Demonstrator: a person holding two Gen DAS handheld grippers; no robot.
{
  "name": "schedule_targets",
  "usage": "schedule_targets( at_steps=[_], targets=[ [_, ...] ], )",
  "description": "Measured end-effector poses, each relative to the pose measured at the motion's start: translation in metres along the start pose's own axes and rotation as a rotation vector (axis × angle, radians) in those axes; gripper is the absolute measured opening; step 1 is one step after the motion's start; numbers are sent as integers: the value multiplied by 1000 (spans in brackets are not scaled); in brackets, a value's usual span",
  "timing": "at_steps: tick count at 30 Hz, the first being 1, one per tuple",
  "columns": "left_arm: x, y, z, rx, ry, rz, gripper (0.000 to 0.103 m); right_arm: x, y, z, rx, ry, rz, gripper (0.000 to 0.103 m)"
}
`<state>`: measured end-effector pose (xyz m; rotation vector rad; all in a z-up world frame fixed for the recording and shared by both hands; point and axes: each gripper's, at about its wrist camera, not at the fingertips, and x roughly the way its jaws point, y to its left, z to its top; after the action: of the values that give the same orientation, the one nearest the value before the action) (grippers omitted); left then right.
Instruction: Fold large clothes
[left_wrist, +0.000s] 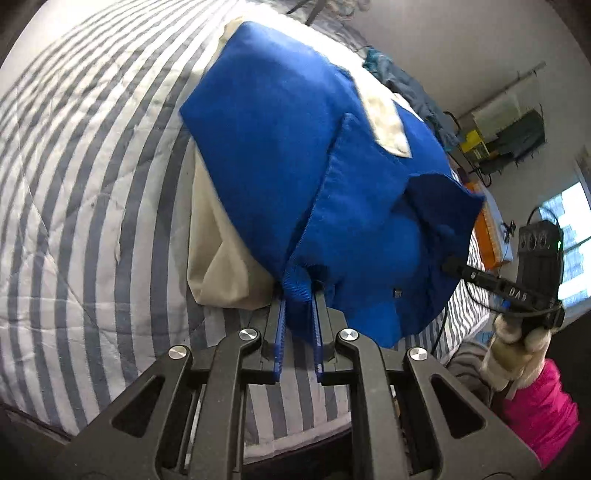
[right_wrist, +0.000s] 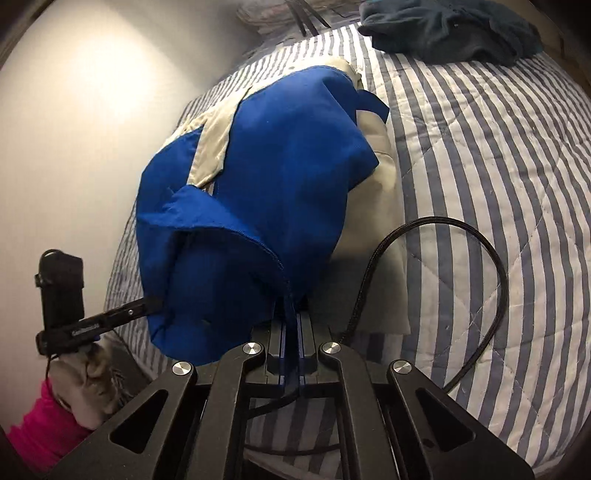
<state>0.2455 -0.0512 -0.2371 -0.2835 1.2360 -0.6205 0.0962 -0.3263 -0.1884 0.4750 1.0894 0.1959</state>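
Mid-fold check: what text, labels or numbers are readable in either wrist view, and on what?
"DAS" or similar, partly legible: on the right gripper's black side bar, left wrist view.
White lettering on the left gripper's side bar, right wrist view: too blurred to read.
Small dark tag on the blue garment: too small to read.

Soft daylight, heavy fisheye edge warp

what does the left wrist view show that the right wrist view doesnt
Only the left wrist view shows the window and the cluttered shelf on the wall. Only the right wrist view shows the dark folded garment at the far end of the bed and a braided black cable. Both show the blue and cream garment, pinched by the left gripper and the right gripper, over the striped quilt.
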Motion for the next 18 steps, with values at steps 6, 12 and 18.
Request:
schedule_targets(
  at_steps=[6,12,18],
  targets=[
    [-46,-19,-3,74,-17,-31,22,-50,15,-3,-148,-7,39,14],
    [-80,-18,39,69,-170,15,29,-82,-28,22,14,-188,123,56],
    [-55,31,89,-115,-182,-3,61,-41,-76,58,213,-193,254,56]
  ],
)
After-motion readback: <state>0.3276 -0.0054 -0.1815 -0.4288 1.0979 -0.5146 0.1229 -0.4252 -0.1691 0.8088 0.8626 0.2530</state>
